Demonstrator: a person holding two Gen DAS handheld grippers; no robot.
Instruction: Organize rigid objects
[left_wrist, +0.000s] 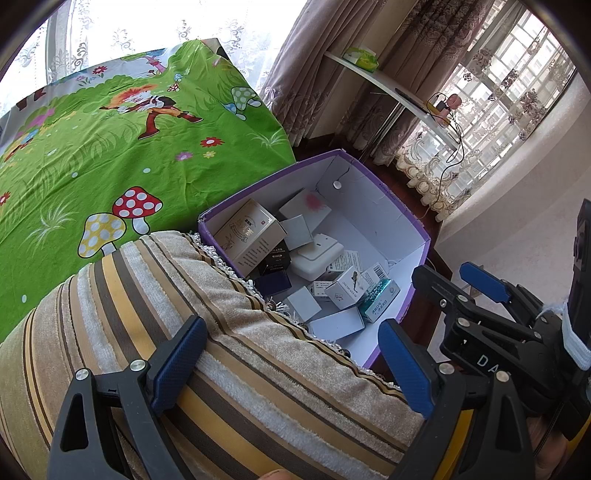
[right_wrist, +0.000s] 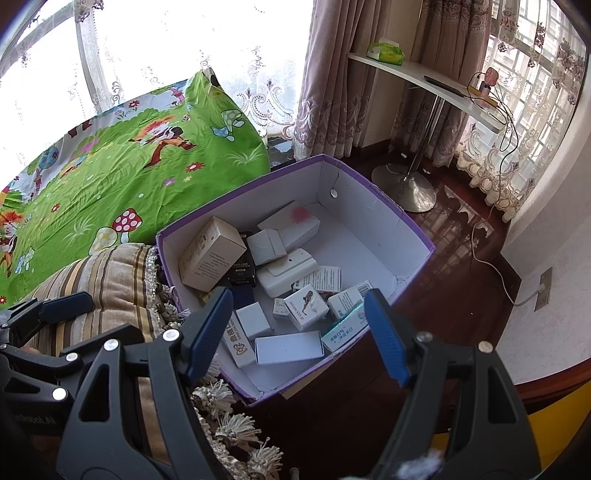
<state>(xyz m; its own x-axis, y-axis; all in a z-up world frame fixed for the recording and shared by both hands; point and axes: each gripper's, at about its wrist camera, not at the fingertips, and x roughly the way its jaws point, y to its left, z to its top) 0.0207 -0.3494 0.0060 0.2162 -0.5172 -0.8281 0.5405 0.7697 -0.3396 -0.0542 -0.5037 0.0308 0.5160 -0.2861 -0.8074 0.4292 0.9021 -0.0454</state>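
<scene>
Purple box (right_wrist: 373, 192), white inside: set on the dark wood floor (right_wrist: 458, 258), just beside a striped cushion (left_wrist: 155, 295). Contents: a heap of small cartons, among them a tan carton (right_wrist: 210, 254), a white device (right_wrist: 288, 271) and a teal-edged carton (right_wrist: 343, 326).

Left claw (left_wrist: 291, 365): jaws spread wide, nothing gripped, held above the cushion.

Right claw (right_wrist: 295, 334): jaws apart, empty, held over the box's near edge.

Shown in the right wrist view only: a round table base (right_wrist: 404, 186) and a wall socket (right_wrist: 543, 290).
</scene>
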